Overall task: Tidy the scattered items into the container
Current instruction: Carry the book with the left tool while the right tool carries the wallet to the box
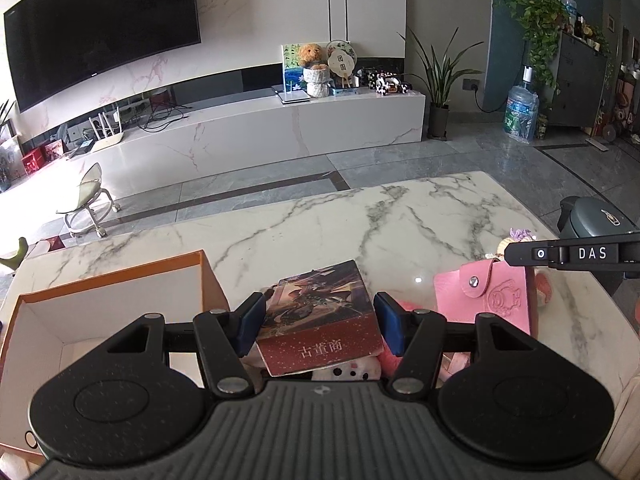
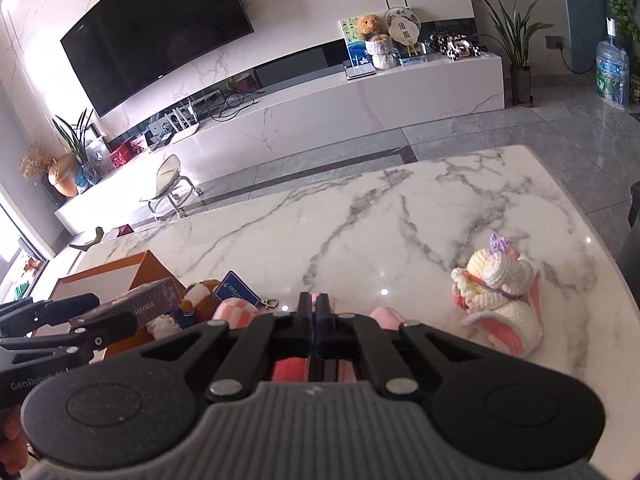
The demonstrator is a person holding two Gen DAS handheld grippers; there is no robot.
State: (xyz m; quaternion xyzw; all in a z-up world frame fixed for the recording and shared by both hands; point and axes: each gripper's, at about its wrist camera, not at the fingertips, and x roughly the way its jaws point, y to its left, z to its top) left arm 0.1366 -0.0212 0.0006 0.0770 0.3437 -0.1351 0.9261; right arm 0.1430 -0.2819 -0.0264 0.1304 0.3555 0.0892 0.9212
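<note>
Between my left gripper's [image 1: 320, 322] blue pads sits a small red box [image 1: 320, 320] with printed art on its lid; the jaws stand about half open and press on its two sides, so I have it held, lifted clear of the soft toys [image 1: 352, 368] below. My right gripper [image 2: 316, 308] has its jaws closed right up, and from the left camera they look pinched on the top edge of a pink snap wallet [image 1: 486, 292], which hangs beneath them. The right camera shows only pink between and under the fingers, so I judge that grip to be a thin one.

Left of the red box is the orange-sided container [image 1: 100, 312], open and white inside, with its near wall just beside my left finger. On the marble table [image 2: 360, 216] a crocheted doll [image 2: 500, 300] lies apart to the right, and a blue tag [image 2: 239, 294] with a clip rests near a checked pink piece [image 2: 236, 309].

Risks as I see them: the wallet could slip or swing loose, held only by an edge. The box could tilt out if I roll my wrist, since only its sides are clamped. Moving left too low, I could knock the container's wall and shove it. Both grippers are close, so they could collide over the opening.
</note>
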